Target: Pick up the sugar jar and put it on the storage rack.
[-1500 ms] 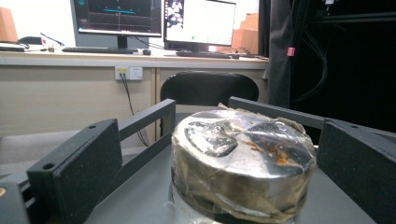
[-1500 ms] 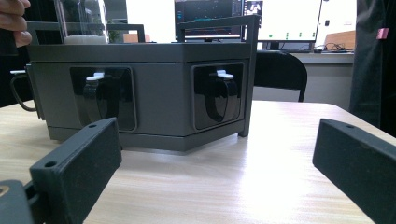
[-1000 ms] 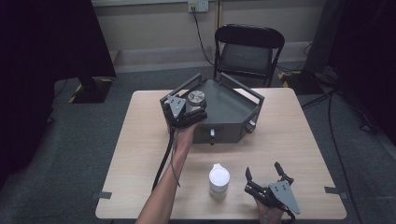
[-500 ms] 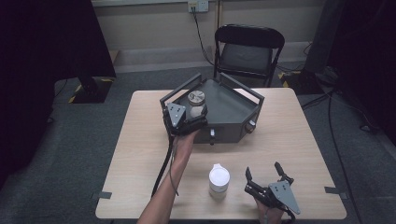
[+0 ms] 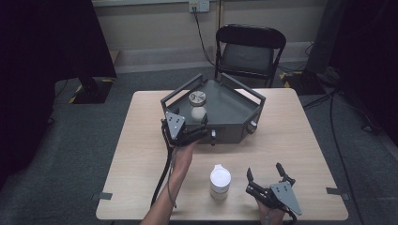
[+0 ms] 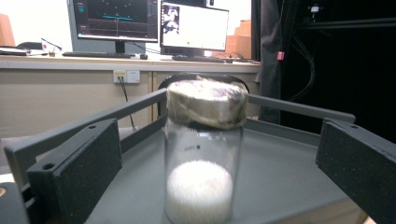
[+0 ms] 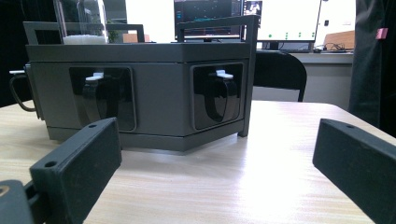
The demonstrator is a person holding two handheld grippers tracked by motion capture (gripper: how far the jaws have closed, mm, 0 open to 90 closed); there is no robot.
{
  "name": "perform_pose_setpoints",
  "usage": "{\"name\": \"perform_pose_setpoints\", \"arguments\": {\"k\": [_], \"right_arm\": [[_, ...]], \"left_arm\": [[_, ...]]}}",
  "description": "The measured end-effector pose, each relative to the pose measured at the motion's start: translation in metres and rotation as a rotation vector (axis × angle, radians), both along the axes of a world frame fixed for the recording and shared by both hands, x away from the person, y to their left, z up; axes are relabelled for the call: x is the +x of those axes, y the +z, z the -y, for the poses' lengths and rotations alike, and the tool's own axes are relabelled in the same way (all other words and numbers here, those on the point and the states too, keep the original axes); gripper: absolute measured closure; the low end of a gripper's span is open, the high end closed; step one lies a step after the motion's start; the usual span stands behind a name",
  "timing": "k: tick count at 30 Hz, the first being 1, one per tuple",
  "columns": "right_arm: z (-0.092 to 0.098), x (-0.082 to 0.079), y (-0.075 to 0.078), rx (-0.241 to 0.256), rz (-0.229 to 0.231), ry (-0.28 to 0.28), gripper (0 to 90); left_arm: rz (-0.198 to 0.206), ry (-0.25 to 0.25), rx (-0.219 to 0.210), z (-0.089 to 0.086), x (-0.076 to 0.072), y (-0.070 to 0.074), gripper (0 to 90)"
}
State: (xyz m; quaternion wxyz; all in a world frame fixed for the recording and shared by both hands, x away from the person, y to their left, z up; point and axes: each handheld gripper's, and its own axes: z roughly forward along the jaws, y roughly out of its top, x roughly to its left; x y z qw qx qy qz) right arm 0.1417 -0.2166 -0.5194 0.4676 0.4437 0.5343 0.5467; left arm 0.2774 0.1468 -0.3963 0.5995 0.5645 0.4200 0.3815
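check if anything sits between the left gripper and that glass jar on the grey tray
Nothing visible does. In the left gripper view the glass jar stands straight ahead between the open jaws, with bare tray floor in front of it. From above, the left gripper has reached the near edge of the grey tray, so no rail blocks the approach.

jar (image 5: 197, 107) in tray (image 5: 234, 117), cup (image 5: 219, 181) in frt

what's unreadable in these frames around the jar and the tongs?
- Glass jar: small print on the glass, left gripper view, blurred.
- Jar base: same view, cut off by the bottom edge.
- Left tongs: tips, high view, dark against the grey tray.
- White bottle: contents, high view, hidden by its cap.
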Motion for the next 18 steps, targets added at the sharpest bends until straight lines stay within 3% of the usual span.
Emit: {"name": "perform_pose_setpoints", "arguments": {"k": [6, 16, 18], "right_arm": [[0.000, 0.000, 0.000, 0.001, 0.000, -0.002, 0.0], [0.000, 0.000, 0.000, 0.000, -0.001, -0.002, 0.0], [0.000, 0.000, 0.000, 0.000, -0.001, -0.003, 0.0]], "left_arm": [[0.006, -0.021, -0.011, -0.006, -0.015, -0.004, 0.0], [0.007, -0.006, -0.026, -0.019, -0.035, -0.011, 0.0], [0.027, 0.002, -0.031, -0.021, -0.042, -0.017, 0.0]]}}
